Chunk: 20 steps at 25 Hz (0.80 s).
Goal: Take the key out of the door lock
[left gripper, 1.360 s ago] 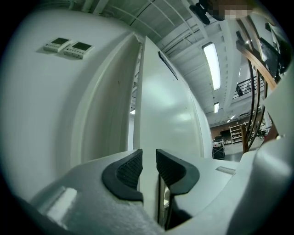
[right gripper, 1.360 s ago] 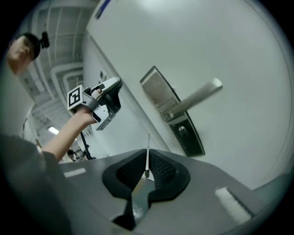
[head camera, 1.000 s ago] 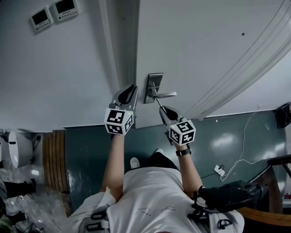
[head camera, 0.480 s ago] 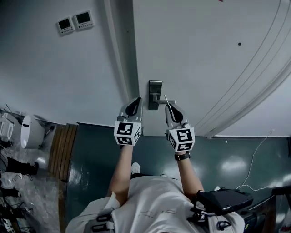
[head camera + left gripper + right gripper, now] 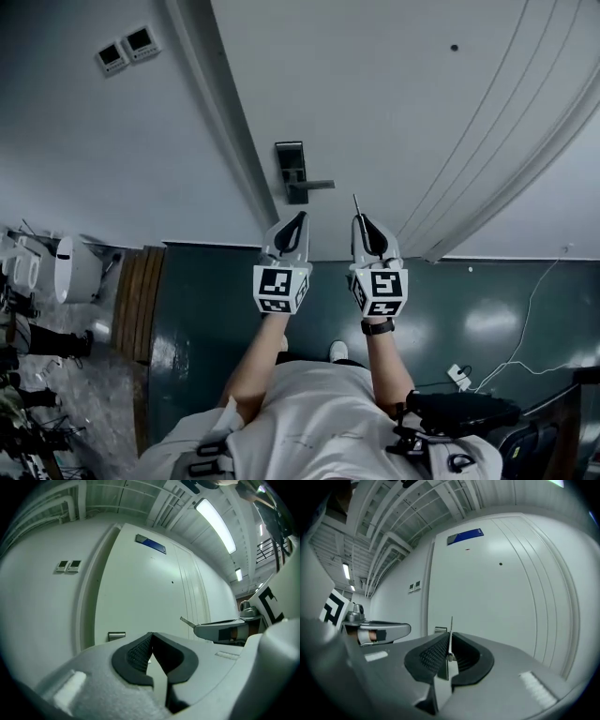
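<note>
Key (image 5: 451, 629) sat pinched edge-on between the pads of the right gripper (image 5: 449, 644), its thin blade poking past the tips toward the door (image 5: 403, 112). The left gripper (image 5: 151, 641) had its jaws pressed together on nothing. In the head view both grippers hung clear of the door, below the lock plate (image 5: 291, 169) near the door's left edge, and neither touched the lever handle (image 5: 317, 185). The removal itself looked done, with the key out of the lock and well apart from it. The keyhole was too small to make out, though it was probably empty. At most, carrying the key away or setting it down remained.
</note>
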Motion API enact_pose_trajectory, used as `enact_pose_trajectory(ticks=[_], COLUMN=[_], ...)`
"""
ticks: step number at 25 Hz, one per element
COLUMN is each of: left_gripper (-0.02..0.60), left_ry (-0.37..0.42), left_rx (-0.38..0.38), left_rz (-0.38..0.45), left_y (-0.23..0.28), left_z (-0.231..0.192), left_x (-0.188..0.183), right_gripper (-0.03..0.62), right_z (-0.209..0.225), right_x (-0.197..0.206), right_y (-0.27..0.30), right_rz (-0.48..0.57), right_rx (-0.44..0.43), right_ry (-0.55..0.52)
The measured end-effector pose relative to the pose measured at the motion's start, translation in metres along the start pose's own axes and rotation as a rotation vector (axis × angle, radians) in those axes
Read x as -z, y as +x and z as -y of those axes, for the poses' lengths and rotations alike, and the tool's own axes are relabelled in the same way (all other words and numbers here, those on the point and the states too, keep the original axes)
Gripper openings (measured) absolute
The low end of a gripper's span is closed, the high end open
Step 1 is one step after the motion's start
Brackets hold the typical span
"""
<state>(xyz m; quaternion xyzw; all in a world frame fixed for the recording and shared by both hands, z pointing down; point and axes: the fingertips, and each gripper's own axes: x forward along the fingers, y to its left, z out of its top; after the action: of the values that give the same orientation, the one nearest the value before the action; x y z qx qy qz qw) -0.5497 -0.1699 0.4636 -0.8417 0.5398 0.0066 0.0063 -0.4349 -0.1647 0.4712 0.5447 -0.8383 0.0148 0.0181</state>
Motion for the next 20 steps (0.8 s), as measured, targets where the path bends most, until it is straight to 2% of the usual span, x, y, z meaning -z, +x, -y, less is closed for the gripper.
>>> enact_pose_trajectory(ticks=[4, 6, 8, 11, 20], left_gripper=[0.002, 0.002, 0.0, 0.002, 0.002], left_ry=[0.033, 0.04, 0.021, 0.008, 0.029], left_rx=[0.04, 0.01, -0.026, -0.039, -0.02], left_rz=[0.054, 0.071, 0.084, 0.07, 0.074], left_y=[0.006, -0.001, -0.012, -0.019, -0.038], left_z=[0.002, -0.01, -0.027, -0.046, -0.072], left_x=[-0.02, -0.028, -0.031, -0.029, -0.033], right_gripper=[0.028, 0.028, 0.028, 0.028, 0.029], right_z=[0.006, 0.002, -0.008, -0.025, -0.071], right_x=[-0.021, -0.028, -0.032, -0.032, -0.024], right_y=[-0.001, -0.001, 0.0, 0.009, 0.033], right_rz=[0.052, 0.063, 0.067, 0.059, 0.034], right_rx=[0.056, 0.064, 0.059, 0.039, -0.018], right_ry=[-0.022, -0.031, -0.032, -0.016, -0.019])
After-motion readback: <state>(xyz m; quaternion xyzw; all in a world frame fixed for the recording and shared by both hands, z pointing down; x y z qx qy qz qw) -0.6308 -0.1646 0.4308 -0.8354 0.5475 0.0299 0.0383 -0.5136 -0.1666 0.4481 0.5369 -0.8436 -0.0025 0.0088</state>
